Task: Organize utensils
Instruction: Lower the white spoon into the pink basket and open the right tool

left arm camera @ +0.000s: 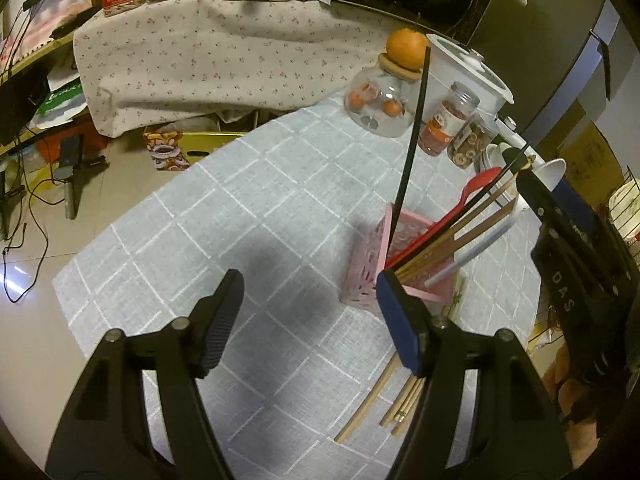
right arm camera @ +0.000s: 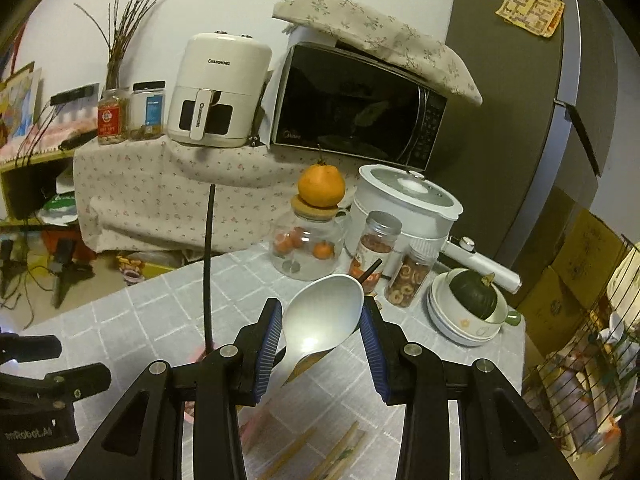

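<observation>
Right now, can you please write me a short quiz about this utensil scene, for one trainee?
1. True or false: the pink holder already holds the red spoon and some wooden chopsticks.
2. Which tool has the white spoon between its fingers? A) left tool B) right tool C) neither
3. Fill in: loose chopsticks lie on the ______ tablecloth.

Key:
1. True.
2. B. The spoon bowl sits between the blue pads; firm contact cannot be confirmed.
3. Checked (grey with white lines).
</observation>
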{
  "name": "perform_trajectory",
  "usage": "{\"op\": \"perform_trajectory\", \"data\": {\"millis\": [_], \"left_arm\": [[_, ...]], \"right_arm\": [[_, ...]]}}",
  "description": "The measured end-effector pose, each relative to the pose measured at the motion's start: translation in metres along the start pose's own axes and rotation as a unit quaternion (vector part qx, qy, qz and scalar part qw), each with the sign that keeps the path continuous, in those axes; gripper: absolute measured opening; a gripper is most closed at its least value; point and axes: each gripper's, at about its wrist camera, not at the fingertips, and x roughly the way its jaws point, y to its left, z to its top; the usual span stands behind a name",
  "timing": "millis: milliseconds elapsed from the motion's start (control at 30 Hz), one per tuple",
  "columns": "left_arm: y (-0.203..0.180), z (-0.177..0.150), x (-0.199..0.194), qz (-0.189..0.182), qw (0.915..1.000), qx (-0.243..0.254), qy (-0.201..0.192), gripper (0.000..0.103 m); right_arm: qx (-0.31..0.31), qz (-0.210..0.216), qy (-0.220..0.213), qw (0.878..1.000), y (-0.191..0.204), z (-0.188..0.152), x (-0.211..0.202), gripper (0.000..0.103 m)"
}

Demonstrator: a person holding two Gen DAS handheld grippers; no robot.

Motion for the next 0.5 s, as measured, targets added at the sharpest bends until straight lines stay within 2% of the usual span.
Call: {"op": "perform_trajectory", "data": {"millis": [133, 200, 500], "left_arm": [[-0.001, -0.001, 0.001, -0.001, 1.0, 0.002, 0.005, 0.069], [-0.001, -0.001, 0.0, -0.002, 1.0, 0.002, 0.007, 0.069], [-0.005, -0.004, -0.003, -0.012, 0.9997, 0.007, 0.02, 0.069]], "right_arm": [[0.009, 0.044, 0.023, 0.999, -0.001, -0.002, 0.002, 0.043], [0.022, 0.063, 0.029, 0.997, -0.005, -0.001, -0.001, 0.054], [0.082, 0.107, 0.054, 0.989, -0.046, 0.006, -0.027, 0.059]]}}
